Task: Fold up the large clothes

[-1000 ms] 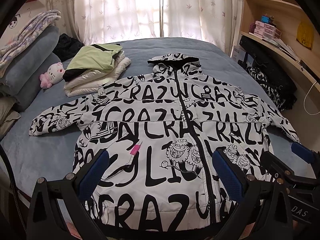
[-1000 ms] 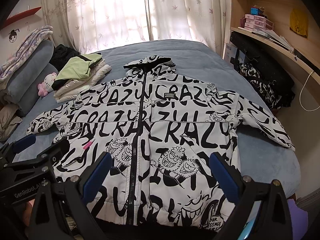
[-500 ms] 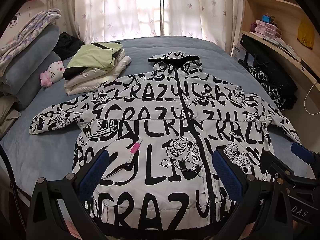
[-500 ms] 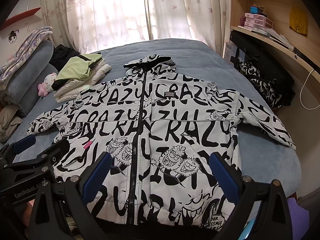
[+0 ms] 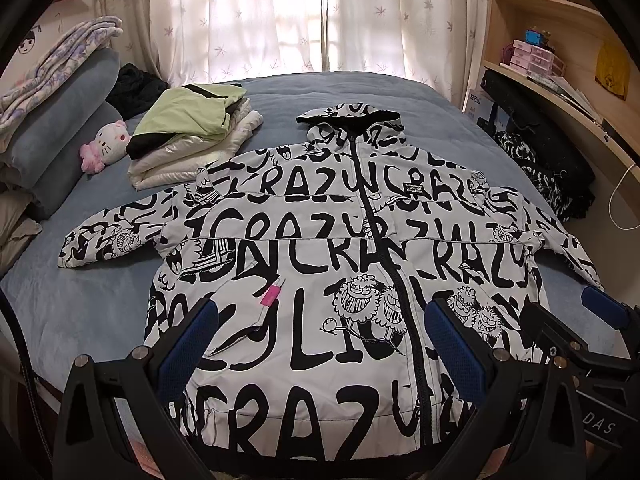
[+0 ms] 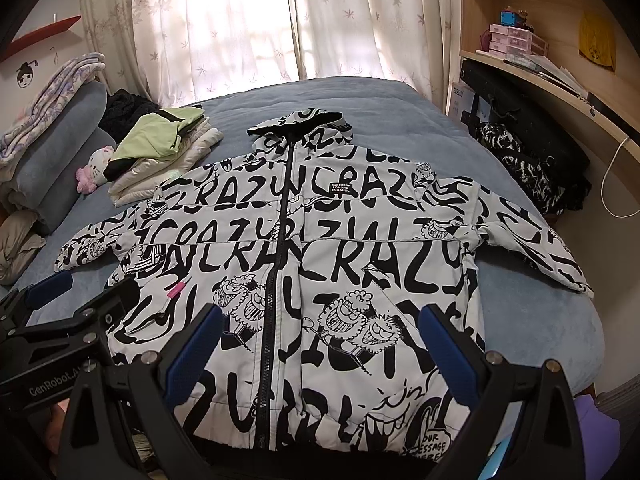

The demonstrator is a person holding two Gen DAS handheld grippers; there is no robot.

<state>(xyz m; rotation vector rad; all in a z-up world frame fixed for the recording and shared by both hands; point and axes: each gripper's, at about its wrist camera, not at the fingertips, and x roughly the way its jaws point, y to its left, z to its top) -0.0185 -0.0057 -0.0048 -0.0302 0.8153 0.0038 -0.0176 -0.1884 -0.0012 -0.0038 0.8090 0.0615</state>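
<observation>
A white hooded jacket with black lettering (image 5: 320,248) (image 6: 320,240) lies flat, front up and zipped, on the blue bed (image 5: 80,300) (image 6: 540,320), sleeves spread to both sides and hood at the far end. My left gripper (image 5: 320,344) is open and empty, above the jacket's lower left hem. My right gripper (image 6: 320,344) is open and empty, above the lower right hem. The right gripper also shows at the right edge of the left wrist view (image 5: 580,344), and the left gripper at the left edge of the right wrist view (image 6: 72,312).
A stack of folded clothes (image 5: 192,140) (image 6: 160,152) lies at the far left of the bed beside a pink plush toy (image 5: 104,148). Pillows and blankets (image 5: 52,120) are piled on the left. A dark bag and shelves (image 5: 552,152) stand on the right.
Both grippers have shifted very slightly; the jacket lies as before.
</observation>
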